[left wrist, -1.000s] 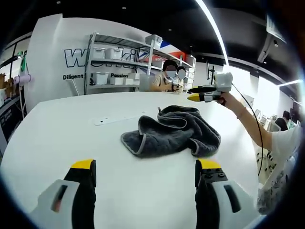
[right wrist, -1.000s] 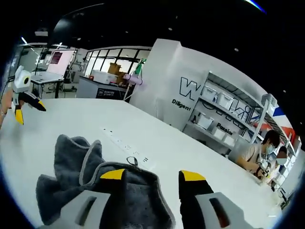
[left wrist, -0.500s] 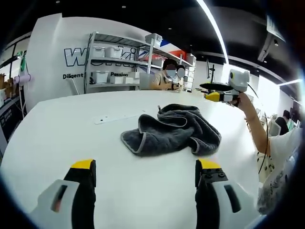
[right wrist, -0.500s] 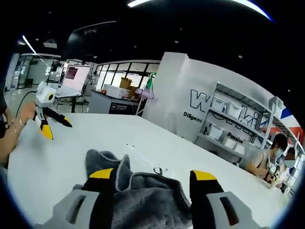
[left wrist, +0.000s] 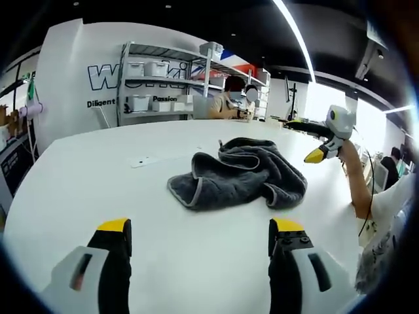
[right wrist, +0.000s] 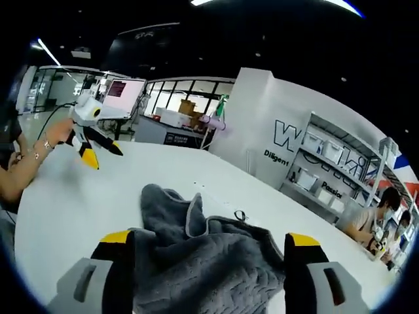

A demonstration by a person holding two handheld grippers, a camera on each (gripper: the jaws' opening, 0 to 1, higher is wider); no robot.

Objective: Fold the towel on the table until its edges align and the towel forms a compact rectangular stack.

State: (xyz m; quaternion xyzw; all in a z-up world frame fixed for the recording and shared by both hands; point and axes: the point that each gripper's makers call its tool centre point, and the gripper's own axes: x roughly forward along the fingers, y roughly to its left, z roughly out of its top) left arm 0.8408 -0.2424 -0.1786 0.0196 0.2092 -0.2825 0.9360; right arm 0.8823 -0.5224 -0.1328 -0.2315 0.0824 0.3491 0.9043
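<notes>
A dark grey towel (left wrist: 239,173) lies crumpled in a heap on the white table (left wrist: 98,190). My left gripper (left wrist: 201,229) stands open, well short of the towel, with nothing between its jaws. My right gripper (left wrist: 302,139) hangs in the air past the towel's right side, held by a hand, its jaws apart. In the right gripper view the towel (right wrist: 216,252) spreads between and under the jaws of my open right gripper (right wrist: 209,239), which holds nothing. The left gripper (right wrist: 103,156) hovers over the table at the far left, held by a hand.
A small white strip (left wrist: 141,160) lies on the table left of the towel. Metal shelving with bins (left wrist: 157,85) stands behind the table's far edge, where people sit (left wrist: 232,101). A person's arm (left wrist: 360,186) reaches in from the right.
My right gripper has swung off to the right of the towel and dipped lower, and its jaws have spread wider. The left gripper and the towel have stayed as they were.
</notes>
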